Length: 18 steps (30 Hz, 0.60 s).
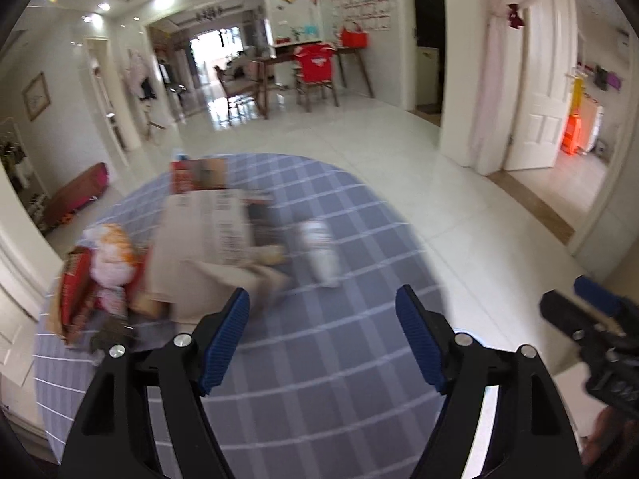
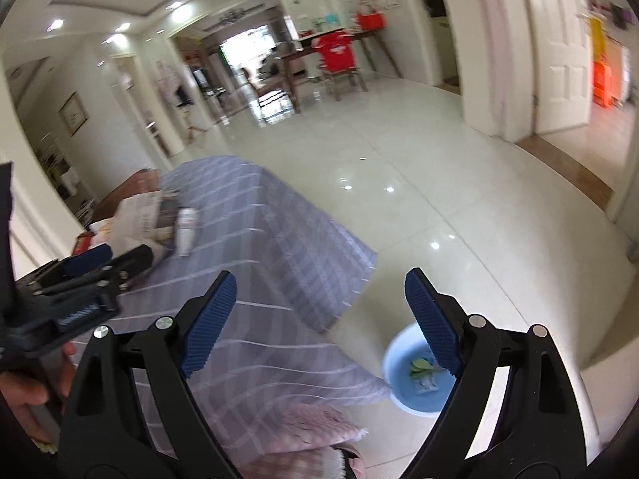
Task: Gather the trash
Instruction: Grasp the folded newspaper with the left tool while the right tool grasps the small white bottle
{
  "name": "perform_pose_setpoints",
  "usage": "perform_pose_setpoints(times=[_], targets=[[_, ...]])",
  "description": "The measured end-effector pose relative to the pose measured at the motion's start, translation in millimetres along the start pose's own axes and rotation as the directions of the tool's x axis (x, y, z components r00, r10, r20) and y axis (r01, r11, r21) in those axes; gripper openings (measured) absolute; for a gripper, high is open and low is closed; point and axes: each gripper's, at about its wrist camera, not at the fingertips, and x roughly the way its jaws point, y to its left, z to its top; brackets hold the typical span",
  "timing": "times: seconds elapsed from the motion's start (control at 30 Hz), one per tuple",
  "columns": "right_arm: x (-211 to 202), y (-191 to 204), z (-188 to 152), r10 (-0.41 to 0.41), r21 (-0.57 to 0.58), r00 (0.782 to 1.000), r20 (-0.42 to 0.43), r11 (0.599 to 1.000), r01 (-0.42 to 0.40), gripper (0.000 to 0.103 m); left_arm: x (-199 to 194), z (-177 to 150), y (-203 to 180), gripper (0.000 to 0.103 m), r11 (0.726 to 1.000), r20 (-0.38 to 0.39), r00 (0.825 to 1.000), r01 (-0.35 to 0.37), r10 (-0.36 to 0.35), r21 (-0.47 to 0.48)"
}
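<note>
Your left gripper (image 1: 322, 335) was wide open, and nothing sat between its blue pads. Your right gripper (image 2: 319, 319) was wide open and empty too.

The trash pile (image 1: 207, 239) lay in the left middle of the left view, on the checked tablecloth (image 1: 319, 379). It was blurry, but you could make out a folded newspaper (image 1: 211, 227), a white bottle (image 1: 321, 251) lying on its side just right of it, a red box (image 1: 74, 291) at the far left and a crumpled white and orange bag (image 1: 110, 255). The blue basin (image 2: 415, 379) stood on the floor at the lower right of the right view, close to the hanging cloth (some scraps already lay inside it).

Here is what could have gone wrong, I think. The bottle was round, so a bump from one pad could have rolled it off the table edge. A loose pinch on the newspaper could have dragged the whole pile along.

Your two grippers were near each other, so they could have knocked together if both reached for the pile.

The near part of the table was bare. The shiny floor (image 2: 399, 159) in the upper right of both views gave you lots of room.
</note>
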Motion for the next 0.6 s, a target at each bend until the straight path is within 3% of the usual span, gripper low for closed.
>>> perform_pose_setpoints(times=[0.07, 0.27, 0.37, 0.47, 0.5, 0.53, 0.6], targets=[[8, 18, 4, 0.023, -0.027, 1.000, -0.009, 0.999, -0.023, 0.085, 6, -2, 19, 0.074, 1.000, -0.005, 1.000, -0.013, 0.013, -0.010], [38, 64, 13, 0.074, -0.079, 0.997, -0.037, 0.994, -0.077, 0.085, 28, -2, 43, 0.074, 0.999, -0.030, 0.999, 0.044, -0.044, -0.022], [51, 74, 19, 0.088, -0.078, 0.994, -0.057, 0.993, -0.093, 0.085, 39, -1, 47, 0.066, 0.996, -0.034, 0.995, 0.090, -0.091, -0.014], [63, 79, 22, 0.099, -0.073, 0.992, -0.074, 0.992, -0.105, 0.085, 53, -1, 42, 0.045, 0.992, -0.068, 0.990, 0.125, -0.124, 0.002], [66, 81, 22, 0.100, -0.073, 0.992, -0.077, 0.992, -0.106, 0.085, 57, 0, 43, 0.035, 0.991, -0.078, 0.988, 0.135, -0.135, -0.003], [71, 84, 24, 0.103, -0.074, 0.991, -0.084, 0.991, -0.110, 0.085, 62, 0, 44, 0.017, 0.988, -0.090, 0.984, 0.154, -0.154, -0.012], [76, 89, 27, 0.105, -0.077, 0.990, -0.089, 0.991, -0.111, 0.085, 66, 2, 50, 0.012, 0.982, -0.083, 0.979, 0.184, -0.187, -0.034]])
